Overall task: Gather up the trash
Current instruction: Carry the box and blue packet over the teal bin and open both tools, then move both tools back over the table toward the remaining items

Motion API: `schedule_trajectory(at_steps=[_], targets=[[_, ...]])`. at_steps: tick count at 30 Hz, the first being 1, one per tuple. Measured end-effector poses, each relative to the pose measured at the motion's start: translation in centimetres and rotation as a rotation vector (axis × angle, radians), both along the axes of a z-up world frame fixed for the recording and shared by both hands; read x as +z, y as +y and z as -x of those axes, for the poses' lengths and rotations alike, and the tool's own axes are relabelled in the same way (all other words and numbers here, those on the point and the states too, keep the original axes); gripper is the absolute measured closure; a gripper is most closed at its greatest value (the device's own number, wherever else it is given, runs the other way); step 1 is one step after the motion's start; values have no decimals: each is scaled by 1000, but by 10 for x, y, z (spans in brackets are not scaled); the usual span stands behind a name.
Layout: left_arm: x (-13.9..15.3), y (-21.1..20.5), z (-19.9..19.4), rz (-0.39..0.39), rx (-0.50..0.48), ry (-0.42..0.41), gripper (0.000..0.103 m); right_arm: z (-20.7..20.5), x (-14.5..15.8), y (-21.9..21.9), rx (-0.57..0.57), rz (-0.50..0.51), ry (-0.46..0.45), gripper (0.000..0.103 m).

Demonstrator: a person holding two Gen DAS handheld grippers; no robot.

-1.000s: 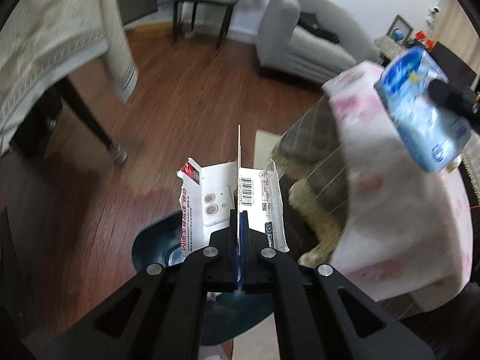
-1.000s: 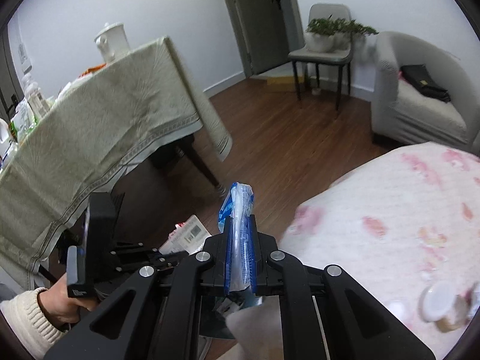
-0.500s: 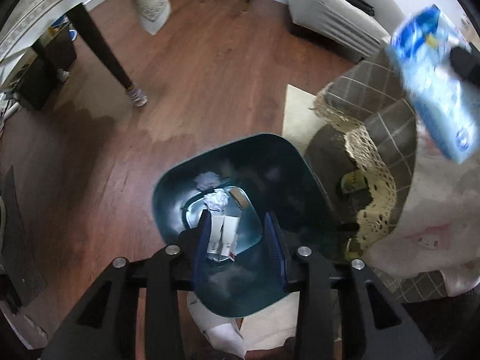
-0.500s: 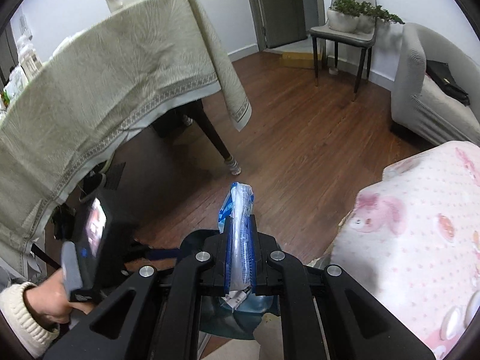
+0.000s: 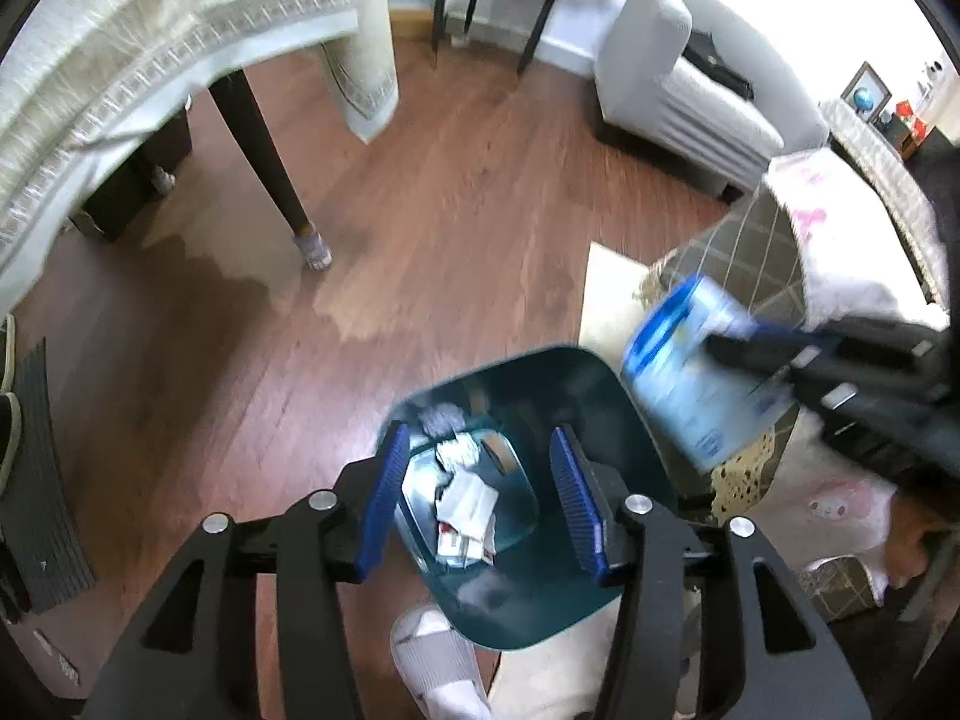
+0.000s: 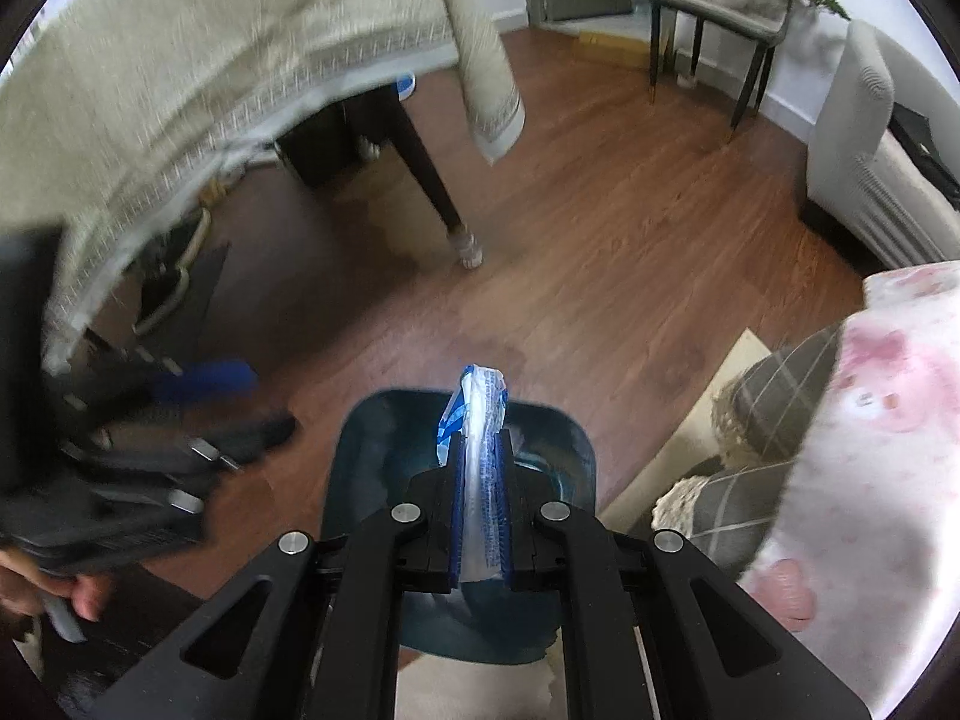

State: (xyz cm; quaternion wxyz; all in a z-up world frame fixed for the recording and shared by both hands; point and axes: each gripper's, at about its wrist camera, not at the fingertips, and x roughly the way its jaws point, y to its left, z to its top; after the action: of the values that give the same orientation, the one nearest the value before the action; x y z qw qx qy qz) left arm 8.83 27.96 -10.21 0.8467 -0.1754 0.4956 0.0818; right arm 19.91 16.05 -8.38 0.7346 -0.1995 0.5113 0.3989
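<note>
A dark teal trash bin (image 5: 543, 606) stands on the wood floor; it also shows in the right wrist view (image 6: 360, 468). Crumpled paper and a white card package (image 5: 465, 504) lie inside it. My left gripper (image 5: 480, 498) is open and empty right above the bin. My right gripper (image 6: 478, 516) is shut on a blue and white plastic wrapper (image 6: 477, 420) and holds it over the bin's rim. In the left wrist view the wrapper (image 5: 690, 384) hangs blurred at the bin's right edge.
A table with a cream cloth (image 5: 150, 60) and a dark leg (image 5: 270, 168) stands to the left. A pink-covered table (image 6: 888, 450) with a grey checked underlayer is on the right. A grey sofa (image 5: 672, 84) and a chair (image 6: 714, 18) stand far back.
My left gripper opened and dropped the white card package into the bin. My right gripper carried the wrapper down and toward the bin.
</note>
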Motion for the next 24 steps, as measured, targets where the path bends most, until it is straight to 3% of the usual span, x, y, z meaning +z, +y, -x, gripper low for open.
schedule_trajectory(at_steps=[8, 10, 12, 13, 24], targets=[[39, 14, 15, 19, 46, -138, 45, 15, -34, 17, 57, 131, 11, 91], [45, 17, 16, 21, 52, -163, 44, 20, -41, 18, 74, 186, -14, 78], [51, 20, 18, 24, 59, -185, 44, 23, -44, 17, 78, 209, -28, 48], [55, 21, 18, 28, 63, -195, 43, 24, -43, 16, 83, 201, -26, 46], [92, 2, 13, 11, 15, -284, 40, 14, -4, -9, 44, 80, -38, 46]])
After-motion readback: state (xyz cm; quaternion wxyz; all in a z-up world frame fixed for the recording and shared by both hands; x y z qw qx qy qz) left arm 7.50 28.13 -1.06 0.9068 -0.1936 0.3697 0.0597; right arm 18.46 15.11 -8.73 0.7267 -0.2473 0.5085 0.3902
